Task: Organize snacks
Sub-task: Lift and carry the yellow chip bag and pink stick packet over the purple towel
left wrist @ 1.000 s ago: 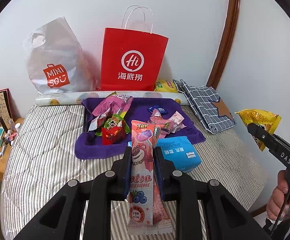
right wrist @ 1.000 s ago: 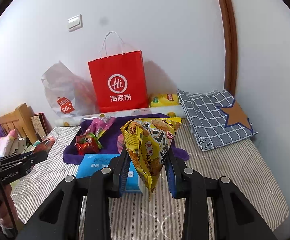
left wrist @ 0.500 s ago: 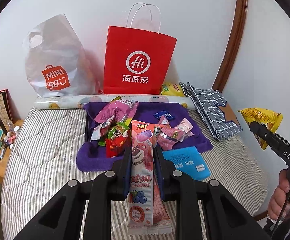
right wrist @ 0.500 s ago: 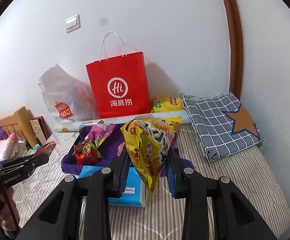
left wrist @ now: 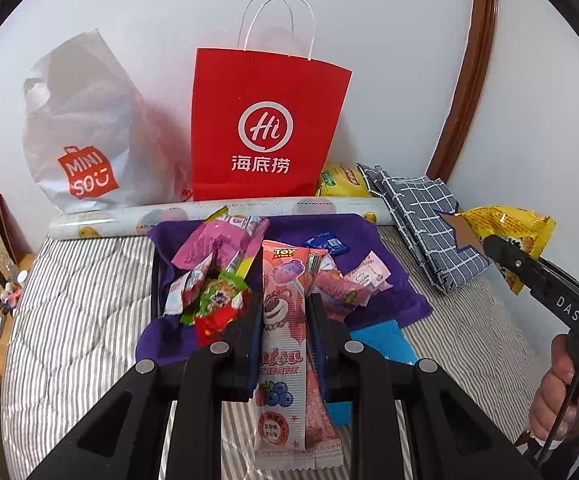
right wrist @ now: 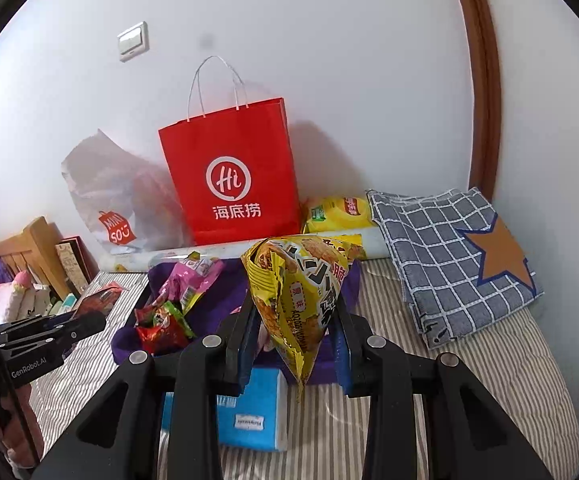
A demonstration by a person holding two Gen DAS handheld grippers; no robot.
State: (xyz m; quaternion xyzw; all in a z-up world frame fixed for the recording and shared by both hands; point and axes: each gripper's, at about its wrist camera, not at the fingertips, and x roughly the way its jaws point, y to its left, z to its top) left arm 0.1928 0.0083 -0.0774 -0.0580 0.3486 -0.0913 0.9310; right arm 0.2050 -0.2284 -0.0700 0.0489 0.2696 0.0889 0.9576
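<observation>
Striped bedding lies half-hidden behind each hand-held gripper, left pinching pink wrapper, right pinching yellow bag.

A: The red paper bag against the wall bears a white "Hi" in a ring, with "海底捞" beneath.

B: Beside it, the grey plastic bag carries an orange "MINISO" logo.

A: The pink snack packet reads "TOY STORY" at its top; the lettering lower down is partly covered, ending in "tsa".

B: "DAS" stands on the right gripper, and "GenRobot.AI" on the left gripper. The yellow packet's print is too crumpled to read.
</observation>
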